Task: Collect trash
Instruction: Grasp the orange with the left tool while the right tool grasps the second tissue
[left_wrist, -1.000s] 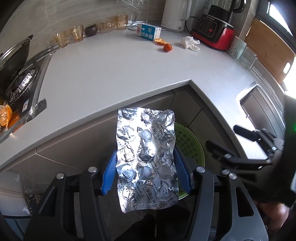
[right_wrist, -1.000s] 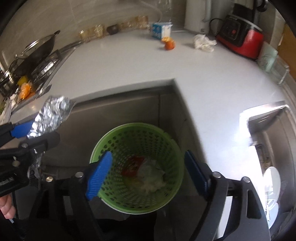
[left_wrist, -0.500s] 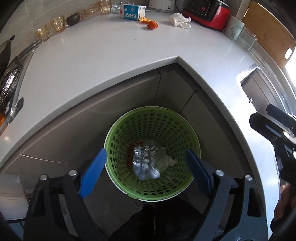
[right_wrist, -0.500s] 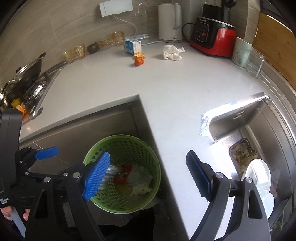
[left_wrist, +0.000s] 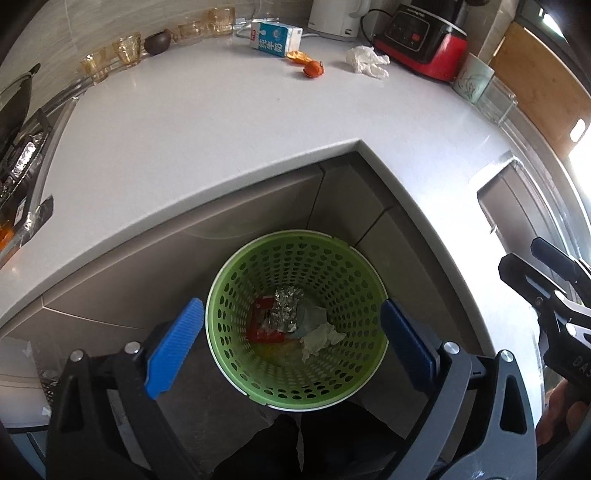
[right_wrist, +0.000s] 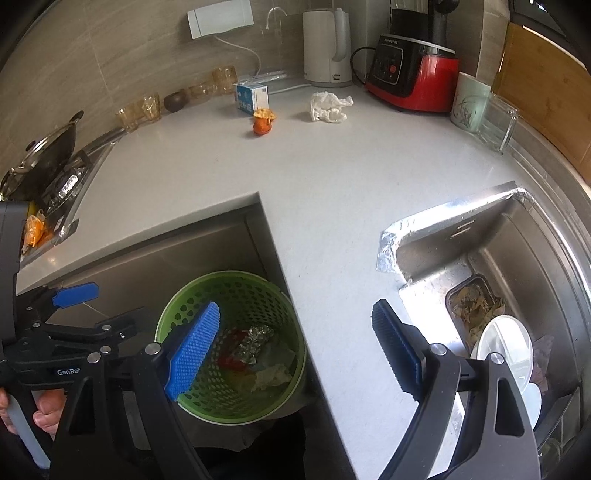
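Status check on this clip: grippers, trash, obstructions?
Left gripper open, empty, over green bin. Right gripper open, empty. Foil blister pack in bin. Tissue, orange peel on counter. Nothing blocking.

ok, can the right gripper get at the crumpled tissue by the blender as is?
Probably yes: right gripper is open and empty, and bare countertop lies between it and the crumpled tissue.

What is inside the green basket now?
Inside the green basket lie a foil blister pack, a red wrapper partly under it, and crumpled tissue. Anything beneath these is covered.
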